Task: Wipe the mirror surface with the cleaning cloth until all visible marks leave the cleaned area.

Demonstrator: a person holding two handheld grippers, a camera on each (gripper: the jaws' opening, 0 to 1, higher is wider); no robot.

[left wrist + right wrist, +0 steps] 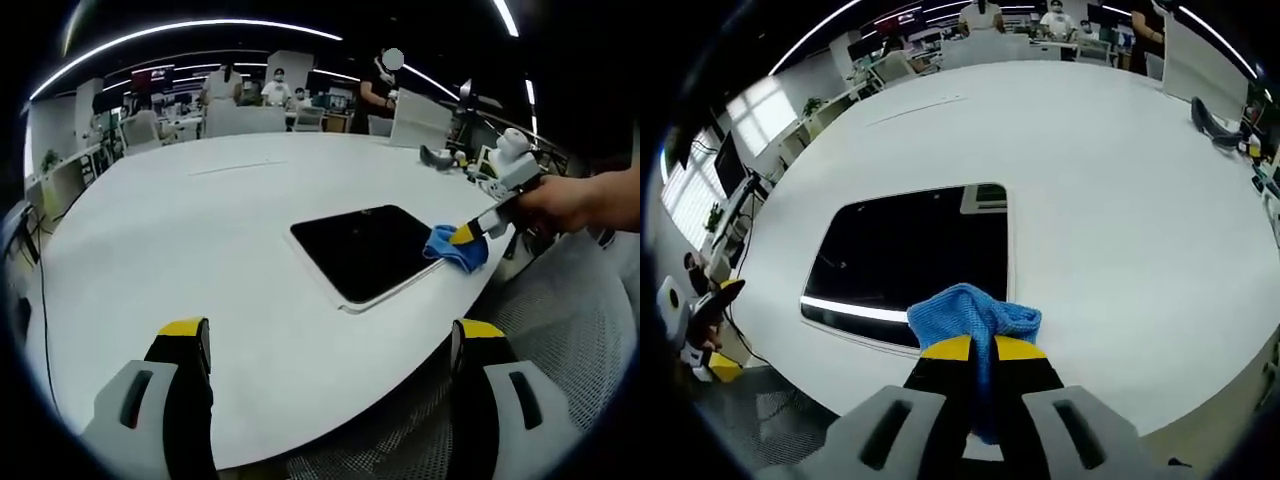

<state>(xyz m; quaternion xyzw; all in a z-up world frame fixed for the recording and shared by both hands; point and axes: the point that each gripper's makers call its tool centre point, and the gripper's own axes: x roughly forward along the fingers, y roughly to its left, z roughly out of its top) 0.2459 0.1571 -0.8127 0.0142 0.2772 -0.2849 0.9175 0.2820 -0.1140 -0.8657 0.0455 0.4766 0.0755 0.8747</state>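
So the mirror (pixel 915 262) lies flat near the white worktop (pixel 200 250) edge. The right gripper (pixel 983 350) is clamped on the blue cloth (pixel 975 312), pressed on the mirror's near edge. The left gripper (pixel 330 340) has its jaws wide apart, holding nothing. A dark object (pixel 1210 118) sits by the far edge, well clear.

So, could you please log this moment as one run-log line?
right gripper: shut on blue cloth | cloth: at near edge of mirror | left gripper: open, off mirror | table: white
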